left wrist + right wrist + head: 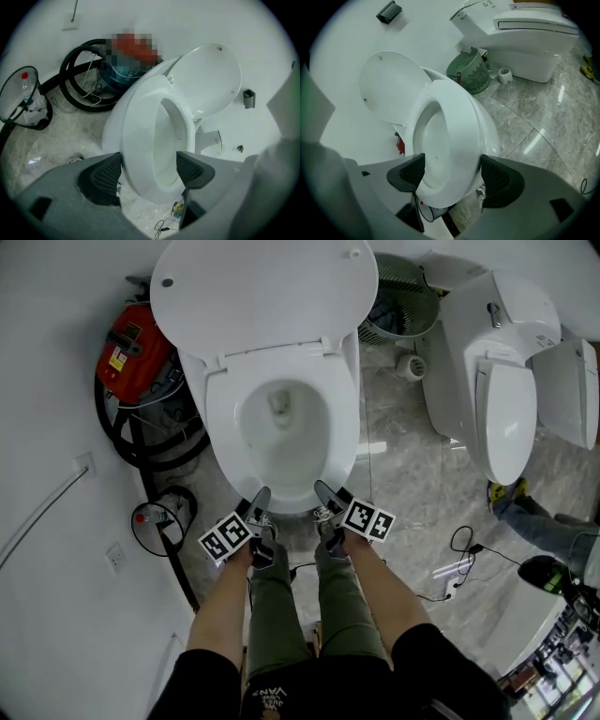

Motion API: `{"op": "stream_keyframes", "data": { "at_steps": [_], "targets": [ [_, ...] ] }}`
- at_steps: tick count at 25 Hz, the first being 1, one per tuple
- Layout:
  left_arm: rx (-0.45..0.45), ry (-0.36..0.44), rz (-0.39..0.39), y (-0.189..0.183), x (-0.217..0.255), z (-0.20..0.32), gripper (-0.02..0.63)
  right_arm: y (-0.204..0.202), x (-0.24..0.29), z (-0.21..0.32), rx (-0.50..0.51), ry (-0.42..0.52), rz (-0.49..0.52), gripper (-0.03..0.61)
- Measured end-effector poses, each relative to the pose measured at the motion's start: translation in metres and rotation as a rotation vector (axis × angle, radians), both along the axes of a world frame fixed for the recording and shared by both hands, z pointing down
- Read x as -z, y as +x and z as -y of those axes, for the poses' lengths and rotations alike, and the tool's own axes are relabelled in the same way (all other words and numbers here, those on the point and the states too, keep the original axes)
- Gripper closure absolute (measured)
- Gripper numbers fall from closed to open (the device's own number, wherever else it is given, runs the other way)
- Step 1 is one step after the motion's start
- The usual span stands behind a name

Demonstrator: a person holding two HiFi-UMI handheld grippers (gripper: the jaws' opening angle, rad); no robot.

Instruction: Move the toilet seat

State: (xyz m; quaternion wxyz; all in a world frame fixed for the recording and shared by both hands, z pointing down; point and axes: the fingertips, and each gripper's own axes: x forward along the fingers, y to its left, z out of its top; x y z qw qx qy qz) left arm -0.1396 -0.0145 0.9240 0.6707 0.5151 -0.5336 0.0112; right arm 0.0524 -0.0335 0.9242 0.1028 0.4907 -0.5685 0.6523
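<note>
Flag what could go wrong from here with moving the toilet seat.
The left gripper and right gripper both stand open at the front rim of the glossy toilet seat, so a shallow bite may slip. The lid is already up, so a seat swung up fast could bang it.

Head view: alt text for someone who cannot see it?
From above: a white toilet, lid up and seat down, with the left gripper and right gripper open at the seat's front edge. A red vacuum stands left, a second toilet right.
</note>
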Motion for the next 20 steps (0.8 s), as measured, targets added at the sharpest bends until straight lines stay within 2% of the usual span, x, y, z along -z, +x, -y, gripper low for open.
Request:
{"op": "stream_keyframes", "data": {
  "at_steps": [9, 20],
  "targets": [
    [0.011, 0.037, -0.017, -0.001, 0.031, -0.001, 0.249, 0.0, 0.035, 0.0, -0.024, 0.039, 0.025, 0.209],
    [0.005, 0.118, -0.029, -0.003, 0.092, 0.005, 0.253, -0.003, 0.101, 0.007, -0.038, 0.136, 0.043, 0.206]
  ]
}}
